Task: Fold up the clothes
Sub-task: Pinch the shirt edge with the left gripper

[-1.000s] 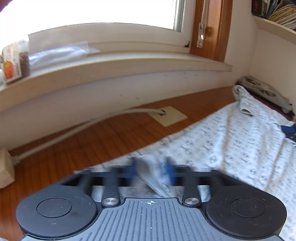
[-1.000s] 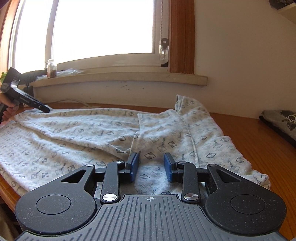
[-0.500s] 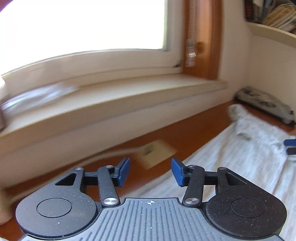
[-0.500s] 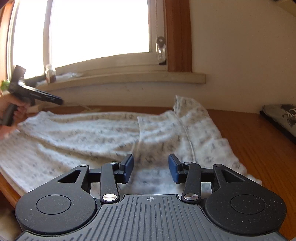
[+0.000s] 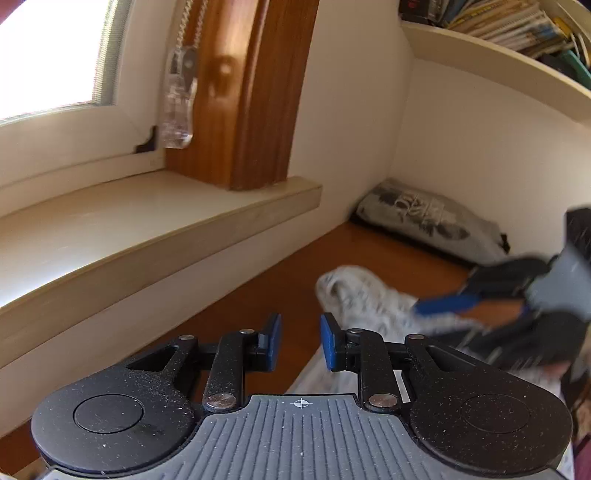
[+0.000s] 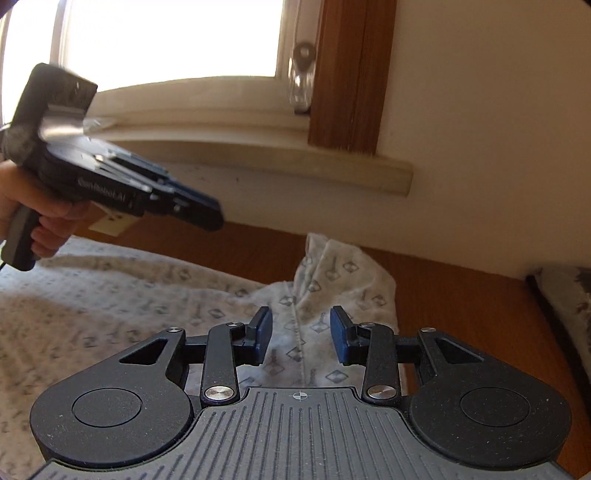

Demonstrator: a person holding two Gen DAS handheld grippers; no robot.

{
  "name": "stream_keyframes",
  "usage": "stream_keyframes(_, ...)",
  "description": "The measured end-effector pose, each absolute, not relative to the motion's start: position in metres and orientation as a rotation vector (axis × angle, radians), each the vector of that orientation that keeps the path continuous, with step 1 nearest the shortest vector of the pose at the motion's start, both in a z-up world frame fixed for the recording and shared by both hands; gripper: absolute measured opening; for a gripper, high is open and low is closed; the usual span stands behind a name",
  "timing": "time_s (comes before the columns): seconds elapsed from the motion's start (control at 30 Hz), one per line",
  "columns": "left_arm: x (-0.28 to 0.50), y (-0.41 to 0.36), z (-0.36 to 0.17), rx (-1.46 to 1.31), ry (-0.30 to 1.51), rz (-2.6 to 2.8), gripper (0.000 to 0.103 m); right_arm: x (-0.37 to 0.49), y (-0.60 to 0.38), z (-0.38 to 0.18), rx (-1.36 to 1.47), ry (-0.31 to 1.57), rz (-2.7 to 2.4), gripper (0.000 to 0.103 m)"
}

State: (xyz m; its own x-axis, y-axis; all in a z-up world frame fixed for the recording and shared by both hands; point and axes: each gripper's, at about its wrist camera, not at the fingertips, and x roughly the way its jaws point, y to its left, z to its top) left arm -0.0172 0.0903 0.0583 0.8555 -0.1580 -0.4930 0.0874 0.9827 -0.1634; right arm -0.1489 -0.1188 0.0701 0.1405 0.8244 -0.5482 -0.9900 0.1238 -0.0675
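A white garment with a small grey print (image 6: 110,295) lies spread on the wooden table (image 6: 461,314); its narrow end (image 6: 332,266) is bunched at the far right. My right gripper (image 6: 301,338) hovers open just above that end, over a seam, with nothing between its blue pads. In the right wrist view a hand (image 6: 40,221) holds my left gripper (image 6: 210,212) above the cloth's far edge. The left wrist view shows the left gripper (image 5: 300,345) open and empty in the air, the bunched end (image 5: 354,295) beyond it, and the right gripper (image 5: 443,306) as a blur.
A windowsill (image 5: 147,221) runs along the wall behind the table. A folded grey printed cloth (image 5: 417,218) lies in the back right corner. A shelf of books (image 5: 517,22) hangs above it. A blind-cord weight (image 6: 301,85) dangles by the wooden window frame.
My left gripper has let go of the garment's edge, opened, lifted and swung right toward the bunched end. The right gripper has opened wider and moved forward over the cloth.
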Motion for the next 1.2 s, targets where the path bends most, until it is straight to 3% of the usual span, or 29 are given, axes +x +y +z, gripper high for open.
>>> stream_keyframes(0.47, 0.054, 0.048, 0.055, -0.066, 0.493, -0.252, 0.025, -0.151, -0.118, 0.050, -0.476, 0.458, 1.419, 0.036)
stream_keyframes(0.5, 0.058, 0.044, 0.053, -0.053, 0.511, -0.259, 0.027, -0.153, -0.120, 0.050, -0.481, 0.443, 1.414, 0.035)
stream_keyframes(0.57, 0.064, 0.038, 0.049, -0.029, 0.551, -0.259, 0.048, -0.156, -0.123, 0.051, -0.480, 0.412, 1.407, 0.035)
stream_keyframes(0.9, 0.087, 0.044, 0.024, -0.149, 0.713, -0.324, 0.048, -0.155, -0.134, 0.055, -0.417, 0.358, 1.390, 0.035)
stream_keyframes(0.97, 0.089, 0.049, 0.022, -0.203, 0.727, -0.336, 0.019, -0.154, -0.136, 0.056, -0.403, 0.351, 1.388, 0.035)
stream_keyframes(1.03, 0.084, 0.058, 0.025, -0.292, 0.712, -0.368, 0.013, -0.153, -0.138, 0.057, -0.386, 0.341, 1.384, 0.035)
stream_keyframes(1.2, 0.066, 0.075, 0.034, -0.522, 0.677, -0.453, 0.009, -0.144, -0.150, 0.060, -0.282, 0.324, 1.330, 0.035)
